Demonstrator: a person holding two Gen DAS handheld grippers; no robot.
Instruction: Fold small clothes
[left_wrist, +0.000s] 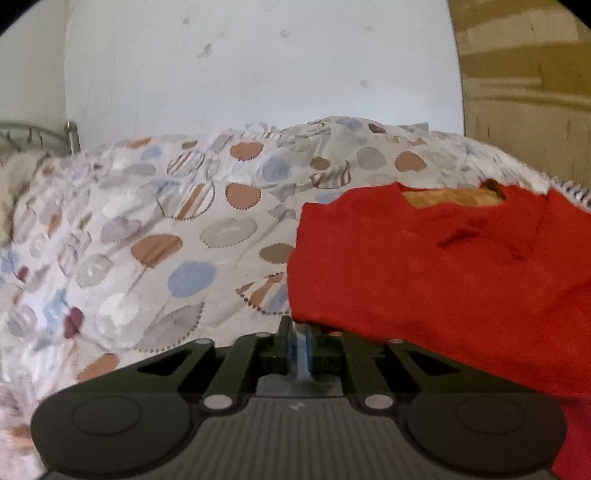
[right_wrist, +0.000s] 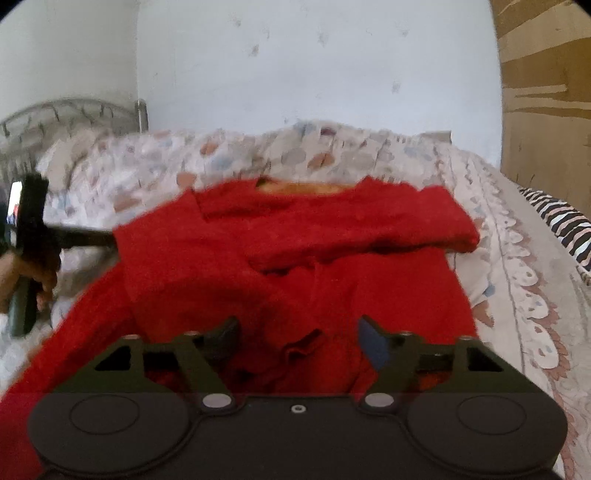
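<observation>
A small red knit sweater (right_wrist: 295, 258) lies on a patterned bedspread (left_wrist: 147, 229), neck opening away from me, one sleeve folded across its chest. It fills the right of the left wrist view (left_wrist: 443, 266). My left gripper (left_wrist: 295, 332) is shut at the sweater's left lower edge; whether cloth is pinched between the fingers cannot be told. My right gripper (right_wrist: 299, 339) is open just above the sweater's lower part, a fold of cloth between its fingers. The left gripper's handle and the hand on it show in the right wrist view (right_wrist: 29, 251).
A metal bed frame (right_wrist: 74, 110) stands at the back left. A white wall is behind the bed. A brown wooden cupboard (left_wrist: 528, 103) is at the right. A striped cloth (right_wrist: 561, 221) lies at the bed's right edge.
</observation>
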